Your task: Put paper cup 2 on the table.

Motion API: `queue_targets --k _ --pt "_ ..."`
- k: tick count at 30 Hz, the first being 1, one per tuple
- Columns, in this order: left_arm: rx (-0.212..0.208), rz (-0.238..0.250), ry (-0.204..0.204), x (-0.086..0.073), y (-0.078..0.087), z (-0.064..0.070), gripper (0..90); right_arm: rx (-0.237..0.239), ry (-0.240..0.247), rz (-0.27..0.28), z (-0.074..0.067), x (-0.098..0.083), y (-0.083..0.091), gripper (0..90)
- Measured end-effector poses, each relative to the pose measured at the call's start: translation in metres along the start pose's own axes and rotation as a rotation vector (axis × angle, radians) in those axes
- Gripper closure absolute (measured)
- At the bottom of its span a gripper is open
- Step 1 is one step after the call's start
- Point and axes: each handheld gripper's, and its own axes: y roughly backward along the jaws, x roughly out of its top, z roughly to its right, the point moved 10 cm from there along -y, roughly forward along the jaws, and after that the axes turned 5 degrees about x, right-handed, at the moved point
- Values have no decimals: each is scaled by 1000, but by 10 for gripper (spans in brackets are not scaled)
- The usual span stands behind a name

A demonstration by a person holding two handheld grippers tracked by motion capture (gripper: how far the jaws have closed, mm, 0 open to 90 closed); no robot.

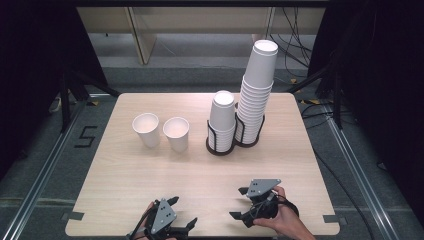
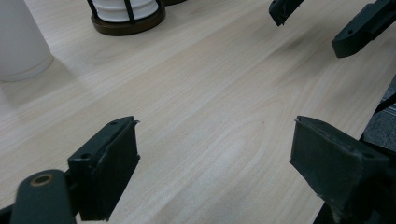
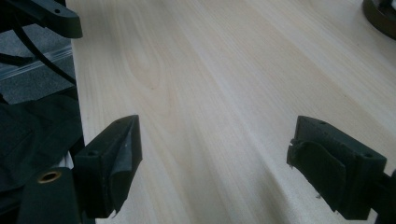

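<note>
We see a pale wooden table [image 1: 150, 175] from above, with a person's two hands coming in at its near edge. The left hand-held gripper [image 1: 182, 212] rests low over the near edge, and in its own view [image 2: 212, 158] its two black jaws stand well apart with only bare wood between them. The right hand-held gripper [image 1: 241, 202] sits just beside it to the right, held in a hand [image 1: 285, 217]; in its own view [image 3: 215, 154] its jaws are likewise spread wide and grip nothing.

Farther back on the table, well apart from both grippers, stand two single white paper cups [image 1: 146, 129] side by side, upright and open at the top. To their right are two dark wire holders [image 1: 220, 148], touching each other, each holding a stack of white cups: a short stack [image 1: 222, 117] in front and a tall stack [image 1: 256, 92] behind it, leaning slightly.
</note>
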Motion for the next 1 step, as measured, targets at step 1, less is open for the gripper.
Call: queue_targets --k 1 --pt "6 7 3 1 0 0 143 1 -1 0 0 0 0 172"
